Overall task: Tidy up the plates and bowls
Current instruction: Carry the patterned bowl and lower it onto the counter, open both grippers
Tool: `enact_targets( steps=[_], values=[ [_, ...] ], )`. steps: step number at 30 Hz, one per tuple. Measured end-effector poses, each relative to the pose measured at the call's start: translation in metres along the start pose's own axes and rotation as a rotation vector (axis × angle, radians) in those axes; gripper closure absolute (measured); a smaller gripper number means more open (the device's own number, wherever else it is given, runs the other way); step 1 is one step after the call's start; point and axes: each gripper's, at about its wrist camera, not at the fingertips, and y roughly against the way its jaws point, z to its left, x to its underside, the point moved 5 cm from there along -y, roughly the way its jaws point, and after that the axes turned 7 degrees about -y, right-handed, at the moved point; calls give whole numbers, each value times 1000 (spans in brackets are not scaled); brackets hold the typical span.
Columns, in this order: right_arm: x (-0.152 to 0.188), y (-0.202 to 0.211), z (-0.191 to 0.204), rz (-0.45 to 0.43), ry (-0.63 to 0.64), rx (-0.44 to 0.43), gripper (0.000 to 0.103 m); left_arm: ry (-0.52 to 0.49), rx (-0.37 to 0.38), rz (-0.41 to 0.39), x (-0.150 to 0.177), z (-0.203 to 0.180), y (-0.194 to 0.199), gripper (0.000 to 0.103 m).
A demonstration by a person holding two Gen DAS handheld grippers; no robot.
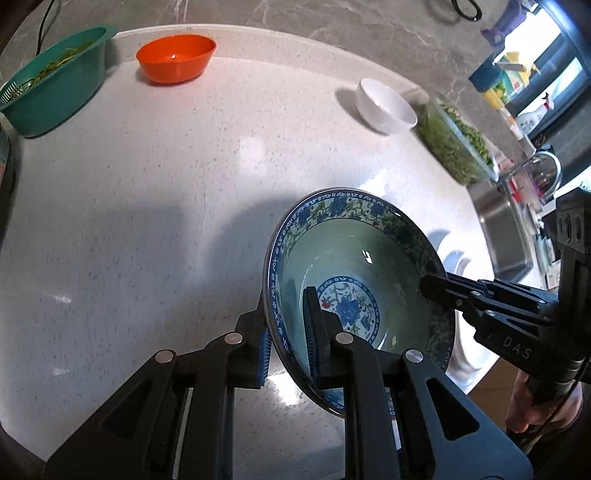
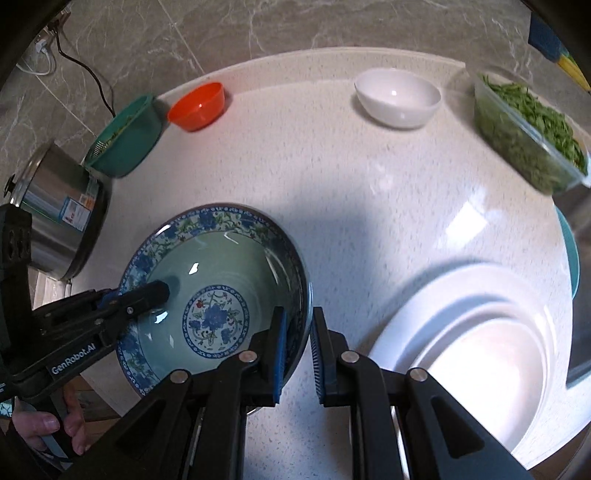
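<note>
1. We hold the left tongs (image 1: 290,341) clamped on the near rim of the blue floral bowl (image 1: 354,266): one blue pad sits outside the wall, the other inside.
2. Our right tongs (image 2: 299,354) straddle the opposite rim of the same bowl (image 2: 221,280), one finger inside and one outside. A narrow gap shows beside the outer pad, so we cannot tell whether they grip the wall or merely stand around it.
3. The bowl is tilted in the left view, and we cannot tell whether its base touches the worktop (image 1: 147,221). It sits near the front edge of the pale speckled worktop (image 2: 369,221).
4. Just right of the bowl, in the right view, white plates (image 2: 480,343) lie stacked on the worktop, with a teal rim (image 2: 571,254) showing behind them.
5. At the left edge of the right view a steel pot (image 2: 55,210) stands close to the bowl.
6. Farther back on the right stands a clear container of chopped greens (image 2: 528,136), seen also in the left view (image 1: 454,147).
7. A white bowl (image 2: 397,98) sits upright just left of that container (image 1: 386,105).
8. Well apart from it to the left, an orange bowl (image 1: 175,57) stands near the back edge (image 2: 197,105).
9. Beside the orange bowl is a teal colander (image 1: 55,96) with green scraps inside (image 2: 125,136).
10. A grey marble wall (image 1: 295,18) rises behind the worktop.
</note>
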Motion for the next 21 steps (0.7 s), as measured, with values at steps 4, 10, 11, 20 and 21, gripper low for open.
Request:
enact_targets(
  steps=[4,10,11,20,21],
  values=[
    [8,-6,0,-6,-12,2,88,2,-2,9,10,7,-8,89],
    [13,-14,2,-9,-7,1,88,7,0,18,20,19,-19,89],
    [14,-16,1,-5,-9,3,88,6,1,16,22,20,-20,89],
    [17,-21,3,2,-9,-7,88,30,-2,26,22,26,-31,89],
    [17,-22,4,3,-7,-6,88,30,-5,25,21,25,-32,88]
  ],
)
